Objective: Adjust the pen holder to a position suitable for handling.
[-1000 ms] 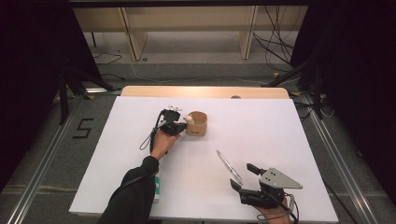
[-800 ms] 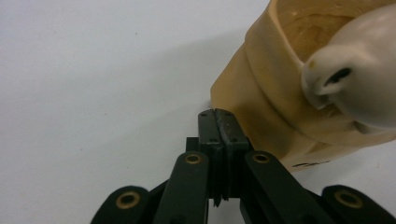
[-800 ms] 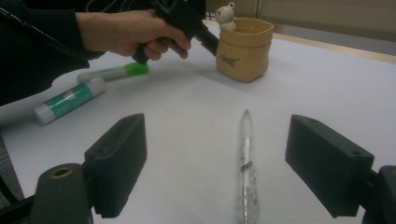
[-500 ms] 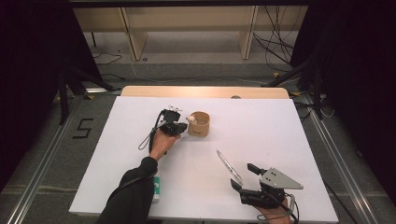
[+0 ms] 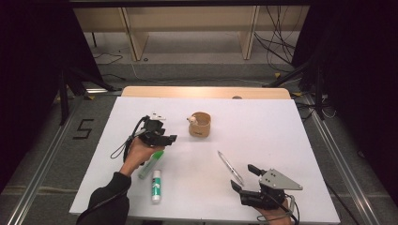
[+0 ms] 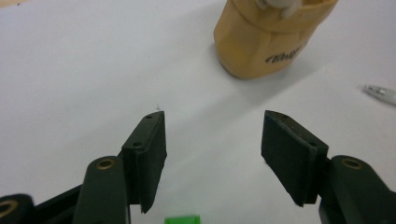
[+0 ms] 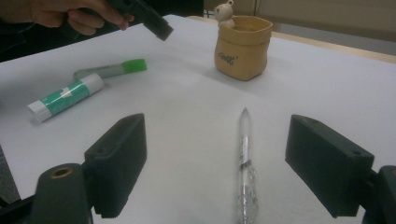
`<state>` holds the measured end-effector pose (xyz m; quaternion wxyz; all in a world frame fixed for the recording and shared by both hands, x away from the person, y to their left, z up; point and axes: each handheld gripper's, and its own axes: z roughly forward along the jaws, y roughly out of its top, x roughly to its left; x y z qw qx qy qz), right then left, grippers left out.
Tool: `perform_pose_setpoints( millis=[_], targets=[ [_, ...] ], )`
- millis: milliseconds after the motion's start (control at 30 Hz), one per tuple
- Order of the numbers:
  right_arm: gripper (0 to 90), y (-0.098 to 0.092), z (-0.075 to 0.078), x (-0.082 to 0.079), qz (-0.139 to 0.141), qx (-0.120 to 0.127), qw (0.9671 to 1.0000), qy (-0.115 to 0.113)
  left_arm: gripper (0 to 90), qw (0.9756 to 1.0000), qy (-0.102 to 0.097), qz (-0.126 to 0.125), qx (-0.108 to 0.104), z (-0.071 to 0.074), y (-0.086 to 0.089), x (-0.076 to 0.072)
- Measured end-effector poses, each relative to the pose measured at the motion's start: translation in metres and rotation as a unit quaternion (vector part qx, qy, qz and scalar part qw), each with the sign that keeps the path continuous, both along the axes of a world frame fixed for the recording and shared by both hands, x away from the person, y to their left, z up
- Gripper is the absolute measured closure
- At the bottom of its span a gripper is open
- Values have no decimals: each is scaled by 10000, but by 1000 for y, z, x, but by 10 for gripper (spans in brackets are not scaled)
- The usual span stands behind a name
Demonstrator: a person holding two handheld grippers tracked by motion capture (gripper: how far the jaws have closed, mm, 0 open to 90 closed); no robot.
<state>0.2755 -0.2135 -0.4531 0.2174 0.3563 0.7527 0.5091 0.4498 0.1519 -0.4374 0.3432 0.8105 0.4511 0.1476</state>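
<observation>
A tan pouch-shaped cup [image 5: 200,125] with a small bear figure on its rim stands mid-table. My left gripper [image 5: 167,139] hovers open to the cup's left, above the green-capped marker [image 5: 150,164]. In the left gripper view the jaws [image 6: 212,140] stand apart with nothing between them, the cup [image 6: 266,42] ahead and the marker's green cap [image 6: 182,219] at the bottom edge. My right gripper [image 5: 243,177] is open near the front edge, just behind a clear pen [image 5: 230,167]. In the right gripper view the pen [image 7: 244,158] lies between the open jaws [image 7: 215,149], untouched.
A white and green glue stick [image 5: 156,185] lies beside the marker near the front left. The white table top [image 5: 281,122] has a wooden strip [image 5: 206,92] along its far edge. Shelving legs and cables stand on the floor beyond.
My left gripper has drawn back from the cup, leftward and toward the person, and now hangs over the marker. The right gripper and the pen have stayed put.
</observation>
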Motion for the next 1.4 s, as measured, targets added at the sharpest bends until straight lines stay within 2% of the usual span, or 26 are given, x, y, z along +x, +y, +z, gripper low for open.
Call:
perform_pose_setpoints(
  millis=[33, 67, 133, 300, 500, 667, 800, 933, 1067, 1400],
  targets=[
    [215, 0, 0, 0, 0, 0, 10000, 0, 381, 10000, 0, 0, 0, 0, 0, 0],
    [215, 0, 0, 0, -3, 9, 10000, 4, 349, 9999, 74, -17, 140, -1, 1, -2],
    [214, 0, 0, 1, -1, -2, 10000, 8, 343, 9996, 68, 4, 290, -1, 5, -7],
    [214, 0, 0, 0, 15, -7, 10000, -7, 294, 9992, 209, -21, 353, 2, 14, -13],
    [213, 0, 0, 0, 25, -6, 10000, -18, 257, 9976, 341, -76, 591, 4, 22, -23],
    [213, 0, 0, 0, 24, -10, 10000, -21, 235, 9966, 472, -52, 669, 1, 29, -27],
    [213, 0, 0, 0, 37, -11, 10000, -12, 217, 9966, 545, -31, 611, 1, 33, -29],
    [213, -1, -1, 0, 56, -4, 10000, -14, 206, 9964, 542, -53, 646, 1, 39, -31],
    [213, -1, -1, 1, 75, 17, 10000, 14, 185, 9960, 646, -76, 605, 1, 44, -34],
    [213, -2, -2, 1, 81, 20, 10000, 17, 164, 9939, 753, -82, 798, 1, 57, -39]
  ],
)
